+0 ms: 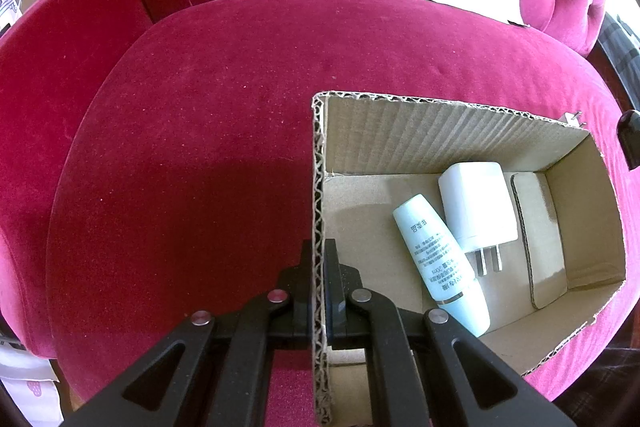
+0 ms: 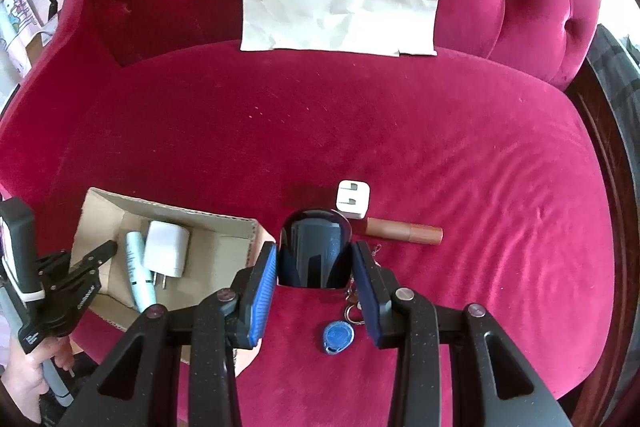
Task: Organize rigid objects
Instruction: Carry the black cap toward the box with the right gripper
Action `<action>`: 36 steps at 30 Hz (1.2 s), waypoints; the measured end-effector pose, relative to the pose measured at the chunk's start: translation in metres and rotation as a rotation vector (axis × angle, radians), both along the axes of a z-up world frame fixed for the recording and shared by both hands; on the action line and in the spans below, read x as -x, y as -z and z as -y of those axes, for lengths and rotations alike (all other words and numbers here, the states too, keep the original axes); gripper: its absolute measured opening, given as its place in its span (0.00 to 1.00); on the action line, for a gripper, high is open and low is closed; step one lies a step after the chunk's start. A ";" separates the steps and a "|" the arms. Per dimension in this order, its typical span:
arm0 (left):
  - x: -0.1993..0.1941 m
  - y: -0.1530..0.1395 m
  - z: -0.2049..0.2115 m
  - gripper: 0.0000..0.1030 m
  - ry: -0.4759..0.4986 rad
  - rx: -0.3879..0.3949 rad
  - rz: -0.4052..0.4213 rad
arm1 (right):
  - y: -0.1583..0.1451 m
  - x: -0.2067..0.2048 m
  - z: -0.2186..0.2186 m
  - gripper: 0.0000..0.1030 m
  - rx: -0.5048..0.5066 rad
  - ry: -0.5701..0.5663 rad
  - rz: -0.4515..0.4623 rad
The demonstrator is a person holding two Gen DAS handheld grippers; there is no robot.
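Right wrist view, places taken from the cardboard box (image 2: 224,239) on the red sofa seat (image 2: 480,187). At the box's left wall: left gripper (image 1: 319,267), jaws pressed together, pinching that wall. Inside the box: pale blue tube (image 2: 138,267) beside a white charger (image 2: 166,249), touching. Just right of the box: right gripper (image 2: 316,259), blue pads clamped on a dark glossy case (image 2: 314,247) held between the fingers. Further right on the seat: small white plug (image 2: 353,199), brown tube (image 2: 404,231). Below the case: blue key fob (image 2: 338,337).
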State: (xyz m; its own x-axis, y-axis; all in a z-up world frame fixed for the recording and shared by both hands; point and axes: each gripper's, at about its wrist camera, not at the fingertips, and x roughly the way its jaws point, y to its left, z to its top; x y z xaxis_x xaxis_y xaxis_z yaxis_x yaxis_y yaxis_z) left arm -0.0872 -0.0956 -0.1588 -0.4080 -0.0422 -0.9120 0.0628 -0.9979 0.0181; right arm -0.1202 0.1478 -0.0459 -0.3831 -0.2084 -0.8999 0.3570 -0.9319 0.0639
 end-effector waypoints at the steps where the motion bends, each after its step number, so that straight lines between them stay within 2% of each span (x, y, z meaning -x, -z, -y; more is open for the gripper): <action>1: 0.000 0.000 0.000 0.03 0.001 0.000 0.000 | -0.003 -0.001 0.001 0.39 0.004 -0.004 -0.004; 9: 0.000 0.002 0.005 0.03 0.000 -0.001 0.000 | -0.022 -0.011 0.018 0.39 0.027 -0.049 -0.033; 18: 0.000 0.004 -0.001 0.03 -0.002 0.000 0.000 | -0.029 -0.022 0.041 0.39 0.050 -0.113 -0.043; 36: -0.009 0.001 0.006 0.03 -0.002 0.002 -0.002 | -0.019 -0.042 0.091 0.39 0.076 -0.232 -0.028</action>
State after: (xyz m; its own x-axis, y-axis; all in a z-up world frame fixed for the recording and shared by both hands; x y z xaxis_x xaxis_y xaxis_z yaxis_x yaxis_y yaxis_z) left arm -0.0779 -0.1014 -0.1596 -0.4092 -0.0446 -0.9113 0.0651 -0.9977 0.0195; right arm -0.0780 0.0564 -0.0269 -0.3420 -0.3603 -0.8679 0.5632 -0.8179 0.1176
